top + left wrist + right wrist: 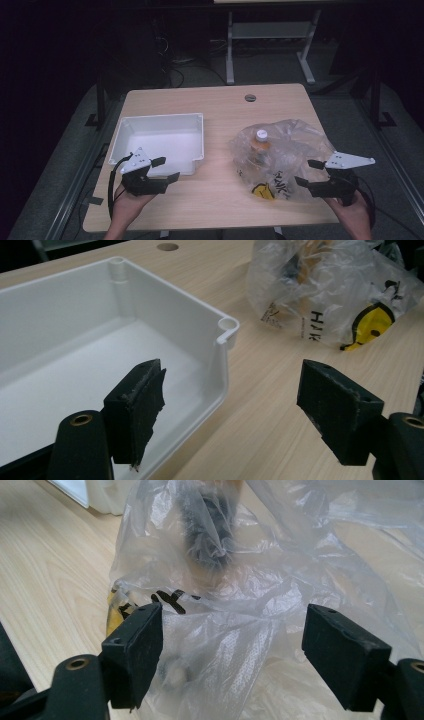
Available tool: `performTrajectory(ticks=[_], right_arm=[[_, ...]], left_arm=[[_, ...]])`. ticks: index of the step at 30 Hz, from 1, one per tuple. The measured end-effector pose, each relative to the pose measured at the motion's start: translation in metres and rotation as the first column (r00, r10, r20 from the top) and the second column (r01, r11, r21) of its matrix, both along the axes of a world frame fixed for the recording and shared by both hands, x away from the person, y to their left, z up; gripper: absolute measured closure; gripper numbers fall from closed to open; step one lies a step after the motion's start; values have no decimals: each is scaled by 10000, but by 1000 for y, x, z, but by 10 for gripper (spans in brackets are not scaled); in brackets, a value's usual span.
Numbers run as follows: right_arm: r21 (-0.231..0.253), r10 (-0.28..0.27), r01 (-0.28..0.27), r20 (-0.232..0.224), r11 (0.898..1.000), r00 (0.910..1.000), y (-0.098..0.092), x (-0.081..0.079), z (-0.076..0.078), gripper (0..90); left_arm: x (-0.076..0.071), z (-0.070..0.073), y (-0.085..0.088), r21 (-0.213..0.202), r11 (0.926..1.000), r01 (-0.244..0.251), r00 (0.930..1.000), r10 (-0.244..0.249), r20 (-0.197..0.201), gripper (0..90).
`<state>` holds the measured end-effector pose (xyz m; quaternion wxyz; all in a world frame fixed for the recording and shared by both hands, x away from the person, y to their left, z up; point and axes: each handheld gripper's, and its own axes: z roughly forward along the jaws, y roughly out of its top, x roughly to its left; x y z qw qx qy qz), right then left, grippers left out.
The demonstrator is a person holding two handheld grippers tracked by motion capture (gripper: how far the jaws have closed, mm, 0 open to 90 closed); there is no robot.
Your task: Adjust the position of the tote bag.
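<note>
- Right gripper [306,172] sits at the bag [292,150], fingers [132,652] spread wide with crumpled plastic between them, nothing pinched yet.
- Left gripper [167,169] hovers at the near right corner of the tray [127,131], fingers [137,405] also wide, holding nothing.
- The bag is clear plastic with black lettering and a yellow print, slumped on the right half of the surface [220,190], well apart from the tray.
- Inside it stands a bottle [261,142], white cap up, orange below the cap; in the right gripper view it shows only as a dark blur through the film.
- The tray is white, and what shows of its floor is bare.
- My read: this is the approach step, the right hand lining up for a first hold on the bag, likely to open it or get the bottle out.
- Next move calls for closing on a fold of film only, not on the bottle, then lifting gently so the plastic does not slip or tear.
- The left hand will probably need to cross over and take the opposite side of the bag to spread its mouth.
- Where the mouth lies, I cannot tell; the plastic is too crumpled.
</note>
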<state>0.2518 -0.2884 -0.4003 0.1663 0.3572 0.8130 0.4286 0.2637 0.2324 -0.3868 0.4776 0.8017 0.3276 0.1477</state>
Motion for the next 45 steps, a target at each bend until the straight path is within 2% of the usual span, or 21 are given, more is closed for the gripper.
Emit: performTrajectory(ticks=[3, 6, 10, 20, 35, 45], right_arm=[[101, -31, 31, 10, 9999, 10000, -1, -2, 3, 238], [159, -3, 2, 94, 9999, 10000, -1, -2, 4, 240], [208, 76, -75, -12, 9998, 10000, -3, -4, 4, 240], [362, 188, -185, -75, 9992, 9998, -6, -5, 5, 240], [392, 287, -286, -33, 9988, 9996, -5, -5, 6, 240], [513, 297, -298, 16, 9982, 9996, -8, -4, 8, 240]], left_arm=[[4, 4, -10, 40, 9996, 287, 9995, -287, 100, 252], [7, 5, -15, 27, 9989, 479, 9988, -479, 80, 252], [12, 9, -26, 142, 9962, 855, 9963, -855, 24, 253], [20, 14, -40, 63, 9918, 1274, 9918, -1273, -98, 255], [35, 27, -79, 286, 9760, 2159, 9764, -2158, -63, 270], [48, 27, -100, 384, 9642, 2625, 9646, -2611, -378, 299]])
